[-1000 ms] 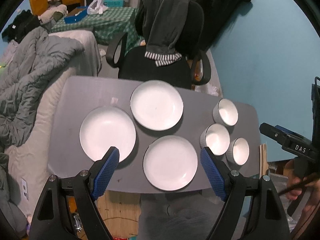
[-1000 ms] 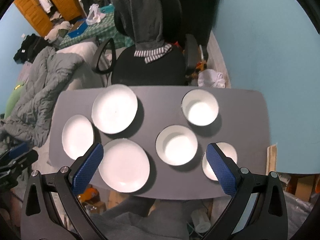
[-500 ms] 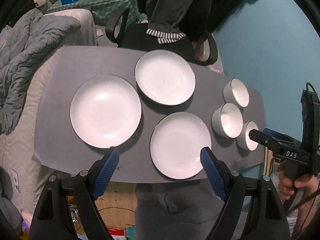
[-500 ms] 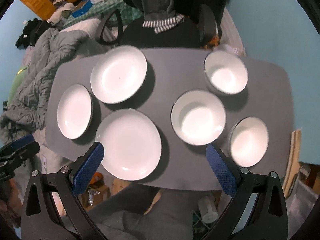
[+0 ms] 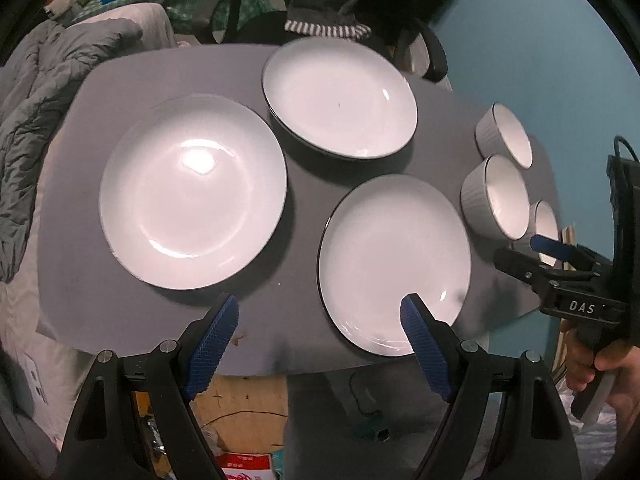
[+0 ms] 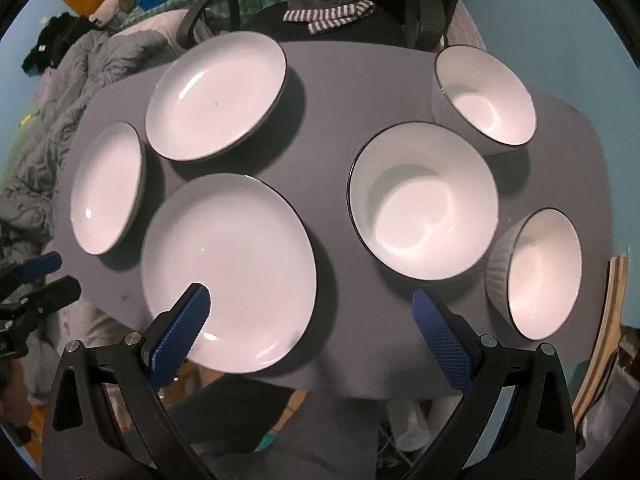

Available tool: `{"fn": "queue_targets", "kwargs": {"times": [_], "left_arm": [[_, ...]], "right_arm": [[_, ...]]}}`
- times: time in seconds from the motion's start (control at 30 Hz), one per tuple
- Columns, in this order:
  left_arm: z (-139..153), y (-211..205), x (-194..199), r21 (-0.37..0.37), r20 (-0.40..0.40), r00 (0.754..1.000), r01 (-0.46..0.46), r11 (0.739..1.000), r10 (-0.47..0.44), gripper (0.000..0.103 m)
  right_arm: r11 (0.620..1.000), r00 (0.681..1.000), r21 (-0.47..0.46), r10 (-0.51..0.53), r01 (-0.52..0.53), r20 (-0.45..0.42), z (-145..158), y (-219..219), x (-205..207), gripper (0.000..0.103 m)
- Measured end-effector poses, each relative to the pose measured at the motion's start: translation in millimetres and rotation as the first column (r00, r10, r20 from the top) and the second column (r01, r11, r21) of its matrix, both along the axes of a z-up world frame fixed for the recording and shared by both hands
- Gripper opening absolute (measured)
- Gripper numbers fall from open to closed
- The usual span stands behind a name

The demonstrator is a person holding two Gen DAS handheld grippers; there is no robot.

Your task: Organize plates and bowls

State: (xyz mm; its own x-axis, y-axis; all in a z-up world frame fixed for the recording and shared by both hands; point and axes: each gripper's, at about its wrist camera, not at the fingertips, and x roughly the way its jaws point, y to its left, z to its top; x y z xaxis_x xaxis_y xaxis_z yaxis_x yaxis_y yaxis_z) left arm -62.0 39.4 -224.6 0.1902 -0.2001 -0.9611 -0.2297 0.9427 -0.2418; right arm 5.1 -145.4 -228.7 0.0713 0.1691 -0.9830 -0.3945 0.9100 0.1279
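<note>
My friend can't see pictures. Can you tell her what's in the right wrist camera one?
Three white plates and three white bowls sit apart, unstacked, on a grey table, plates left and bowls right. The right hand-held gripper hangs open above the near edge, holding nothing. A black chair stands behind.

teal wall (image 5: 520,40), black office chair (image 6: 424,12), rumpled grey duvet (image 5: 36,92).

Your left gripper (image 5: 320,338) gapes wide over near plate (image 5: 394,264). Two more plates (image 5: 192,190) (image 5: 340,96) beyond on grey table (image 5: 104,304). Three bowls (image 5: 498,196) far right; right gripper (image 5: 532,256) beside them.
</note>
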Motion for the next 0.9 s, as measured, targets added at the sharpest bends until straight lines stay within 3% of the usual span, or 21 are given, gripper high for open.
{"fn": "queue_targets", "kwargs": {"times": [0.23, 0.5, 0.77, 0.9], "left_arm": [[-28.7, -11.2, 1.2, 0.026, -0.013, 0.999, 0.044, 0.999, -0.043, 0.084], [-56.6, -12.9, 2.8, -0.006, -0.036, 0.999, 0.037, 0.999, -0.037, 0.084], [-67.8, -8.4, 8.2, -0.034, -0.052, 0.998, 0.037, 0.999, -0.039, 0.084], [-72.4, -13.3, 14.2, -0.038, -0.062, 0.997, 0.043, 0.998, -0.045, 0.076]], "right_arm": [[1.0, 0.998, -0.003, -0.017, 0.017, -0.058, -34.7, -4.7, -1.7, 0.097], [1.0, 0.997, -0.006, -0.018, 0.017, -0.076, -51.3, -6.7, -1.6, 0.092], [0.999, 0.996, 0.006, -0.031, 0.032, -0.079, -49.9, -5.7, -5.7, 0.077], [0.998, 0.995, 0.028, -0.049, 0.051, -0.082, -46.5, -7.1, -2.3, 0.064]]}}
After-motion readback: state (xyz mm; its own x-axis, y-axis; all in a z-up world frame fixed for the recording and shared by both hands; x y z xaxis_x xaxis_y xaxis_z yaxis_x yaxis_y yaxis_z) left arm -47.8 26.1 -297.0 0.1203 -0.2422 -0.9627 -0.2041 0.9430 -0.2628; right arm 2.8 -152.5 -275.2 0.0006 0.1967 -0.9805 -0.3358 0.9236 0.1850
